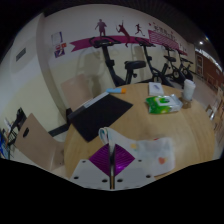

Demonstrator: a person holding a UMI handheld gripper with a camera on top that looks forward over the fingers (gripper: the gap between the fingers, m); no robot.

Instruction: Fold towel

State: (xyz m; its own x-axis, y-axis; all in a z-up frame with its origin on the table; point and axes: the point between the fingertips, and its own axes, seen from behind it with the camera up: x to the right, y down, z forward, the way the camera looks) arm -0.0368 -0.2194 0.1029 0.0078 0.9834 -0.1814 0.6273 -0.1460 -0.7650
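Note:
A dark grey towel [98, 115] lies spread flat on the wooden table [135, 128], well beyond my fingers and a little to their left. My gripper [112, 160] hangs over the table's near edge. Its two purple pads [100, 160] meet along the middle line, so it is shut, and I see nothing held between them. A white crumpled thing with orange marks [157, 152] lies on the table just right of the fingers; I cannot tell what it is.
A green packet [160, 103] and a white cup [188, 90] stand on the far right of the table, and a small orange thing [124, 90] sits at its far edge. A chair [40, 142] stands to the left. Exercise bikes [135, 65] line the back wall.

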